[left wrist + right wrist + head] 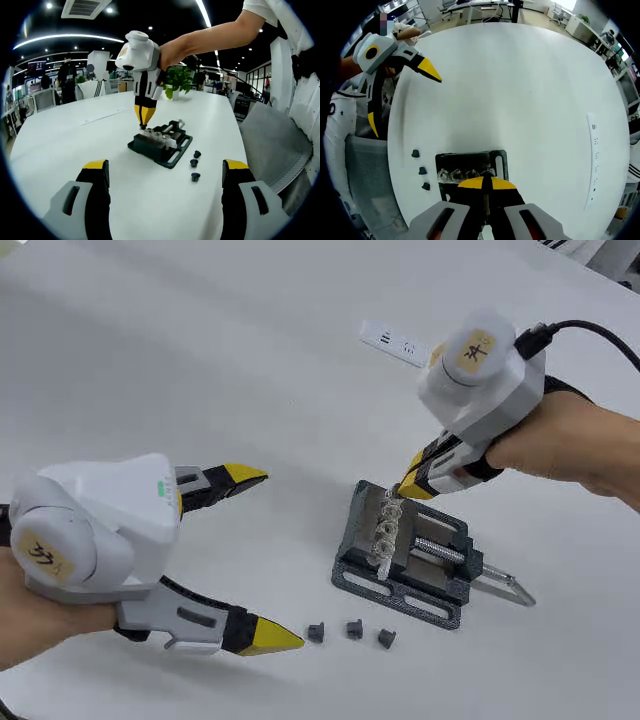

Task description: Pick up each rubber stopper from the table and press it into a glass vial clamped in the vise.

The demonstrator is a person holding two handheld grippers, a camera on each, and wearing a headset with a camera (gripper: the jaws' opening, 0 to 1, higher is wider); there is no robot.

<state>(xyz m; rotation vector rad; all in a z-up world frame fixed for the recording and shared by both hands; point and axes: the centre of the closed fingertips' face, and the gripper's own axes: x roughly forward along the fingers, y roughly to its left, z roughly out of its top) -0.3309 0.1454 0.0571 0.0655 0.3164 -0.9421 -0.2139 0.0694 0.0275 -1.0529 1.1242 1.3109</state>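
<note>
A dark vise holds a row of glass vials near the table's middle. My right gripper points down at the far end vial, its jaws together. In the left gripper view a small dark stopper shows at the tips of the right gripper, touching that vial's mouth. Three dark rubber stoppers lie in a row in front of the vise, and the same stoppers sit between the left jaws' line and the vise. My left gripper hovers wide open, left of them, holding nothing.
A white power strip lies at the far side of the table. A grey chair stands past the table's edge on the right. Bare white tabletop stretches to the left and behind the vise.
</note>
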